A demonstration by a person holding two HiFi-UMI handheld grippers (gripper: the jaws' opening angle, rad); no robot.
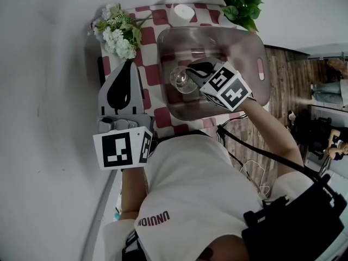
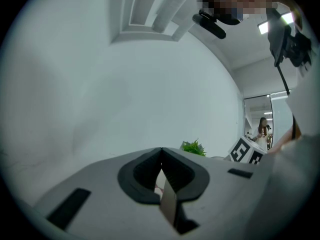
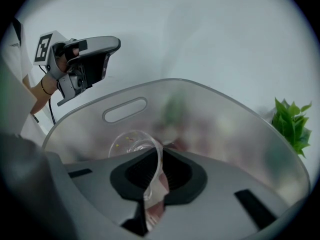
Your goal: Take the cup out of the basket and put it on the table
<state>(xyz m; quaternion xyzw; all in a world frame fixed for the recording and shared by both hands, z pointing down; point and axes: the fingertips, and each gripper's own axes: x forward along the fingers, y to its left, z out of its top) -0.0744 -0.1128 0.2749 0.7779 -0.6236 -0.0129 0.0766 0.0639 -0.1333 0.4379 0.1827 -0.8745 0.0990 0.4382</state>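
A clear plastic cup [image 1: 182, 80] hangs tilted inside the translucent grey basket [image 1: 163, 37] on the checkered table. My right gripper [image 1: 191, 72] is shut on the cup's rim. In the right gripper view the cup [image 3: 131, 144] has its wall pinched between the jaws of the right gripper [image 3: 159, 156], and the basket wall [image 3: 215, 114] with its handle slot rises behind it. My left gripper [image 1: 129, 64] is held up left of the basket, over the table's left edge. In its own view the left gripper [image 2: 161, 156] is shut, with nothing between its jaws.
The red and white tablecloth [image 1: 149, 64] carries a bunch of white flowers [image 1: 117, 34], a white round object [image 1: 182, 12] and a green plant [image 1: 242, 1] at the far side. A white wall is on the left and wooden floor [image 1: 283, 86] on the right.
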